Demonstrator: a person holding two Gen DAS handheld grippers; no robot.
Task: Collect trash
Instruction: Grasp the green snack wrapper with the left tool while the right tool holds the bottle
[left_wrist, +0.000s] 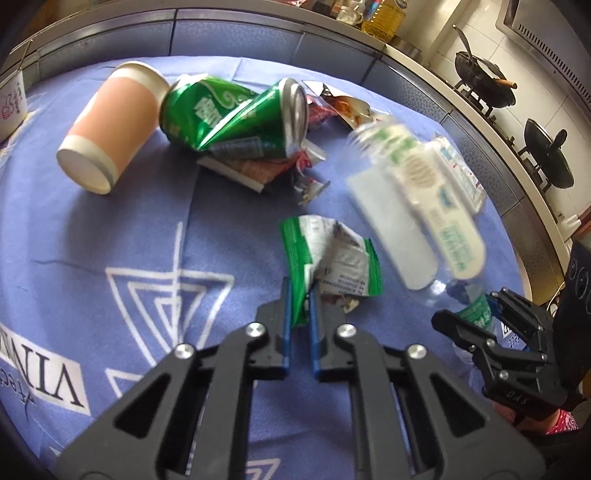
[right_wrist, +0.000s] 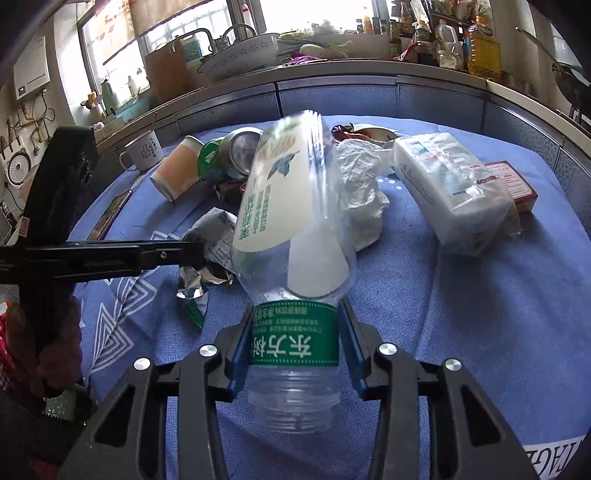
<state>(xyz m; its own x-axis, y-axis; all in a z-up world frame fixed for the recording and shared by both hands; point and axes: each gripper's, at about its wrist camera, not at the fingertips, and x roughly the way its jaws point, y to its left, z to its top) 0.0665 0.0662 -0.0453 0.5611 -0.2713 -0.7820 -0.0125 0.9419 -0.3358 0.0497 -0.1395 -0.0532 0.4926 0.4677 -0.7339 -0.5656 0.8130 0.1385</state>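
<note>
The left gripper (left_wrist: 298, 291) is closed tight on the lower edge of a crumpled green-and-white wrapper (left_wrist: 332, 258), its 2 blue pads pinching the foil where it lies on the blue printed cloth (left_wrist: 129, 229). The right gripper (right_wrist: 293, 339) grips a clear plastic bottle (right_wrist: 291, 206) by the green label band near its neck, 1 pad against each side; the bottle is tilted away from the camera with its open neck toward the gripper, and seems to be lifted off the cloth, though its blurred outline leaves that uncertain.

Beyond the wrapper, a paper cup (left_wrist: 110, 129) lies on its side, touching a crushed green can (left_wrist: 229, 114) that rests on a small heap of torn packets (left_wrist: 266, 170). In the right wrist view, a crumpled white bag (right_wrist: 364, 192) sits just behind the bottle, with a wrapped white pack (right_wrist: 450, 184) and a red-edged box (right_wrist: 513, 181) to its right. A white mug (right_wrist: 142, 151) stands upright at the cloth's far left edge.
</note>
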